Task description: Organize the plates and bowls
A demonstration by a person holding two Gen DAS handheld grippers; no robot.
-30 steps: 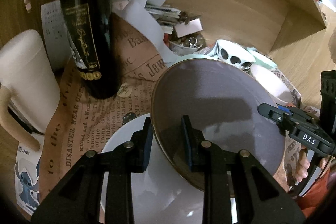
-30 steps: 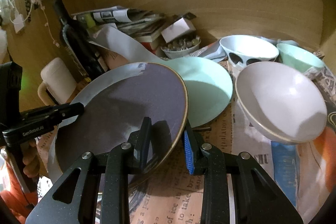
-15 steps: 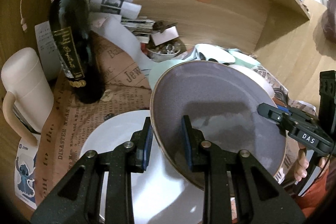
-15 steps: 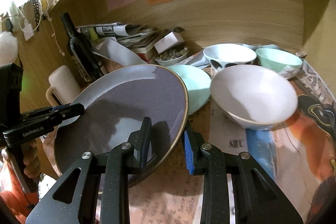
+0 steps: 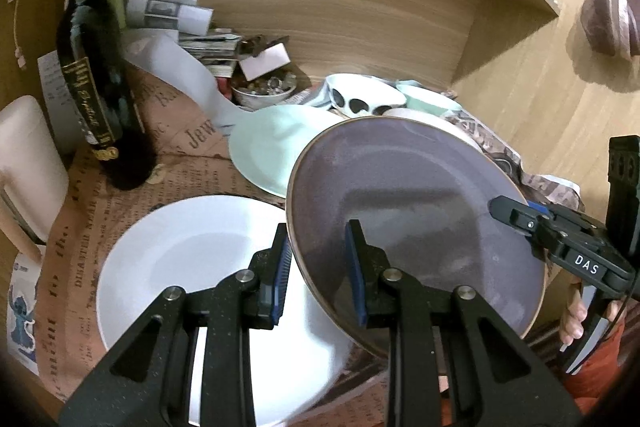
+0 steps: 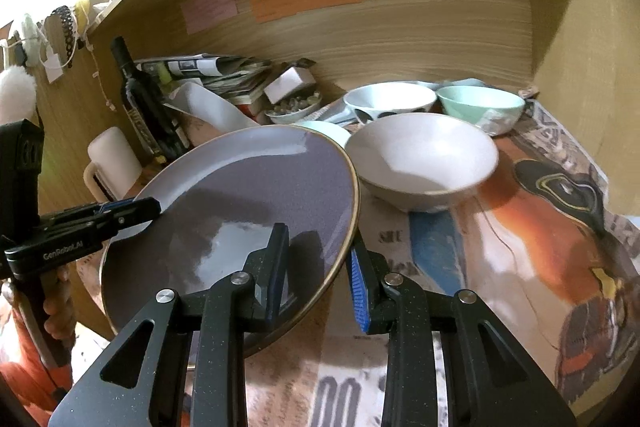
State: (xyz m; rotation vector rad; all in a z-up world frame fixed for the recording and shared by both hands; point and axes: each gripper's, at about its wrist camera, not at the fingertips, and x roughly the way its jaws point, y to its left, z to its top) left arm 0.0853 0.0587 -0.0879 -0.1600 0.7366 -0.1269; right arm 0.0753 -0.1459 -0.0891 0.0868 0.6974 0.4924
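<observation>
Both grippers hold one grey-purple plate [image 5: 408,203] with a gold rim, lifted and tilted above the table. My left gripper [image 5: 318,267] is shut on its left rim. My right gripper [image 6: 318,267] is shut on its right rim [image 6: 352,195]. A white plate [image 5: 192,267] lies under the left gripper. A mint plate [image 5: 272,143] lies behind it. A white bowl [image 6: 424,159], a spotted white bowl [image 6: 388,99] and a mint bowl [image 6: 480,103] stand at the back right.
A dark wine bottle [image 5: 94,83] and a cream mug [image 5: 28,163] stand at the left. Papers and a small dish of trinkets [image 5: 264,91] crowd the back. Wooden cabinet walls [image 6: 400,27] close the back and the right. Newspaper [image 6: 520,227] covers the surface.
The grey-purple plate has risen and come back toward me in both grippers, so more of the white and mint plates shows. The bowls now look farther away.
</observation>
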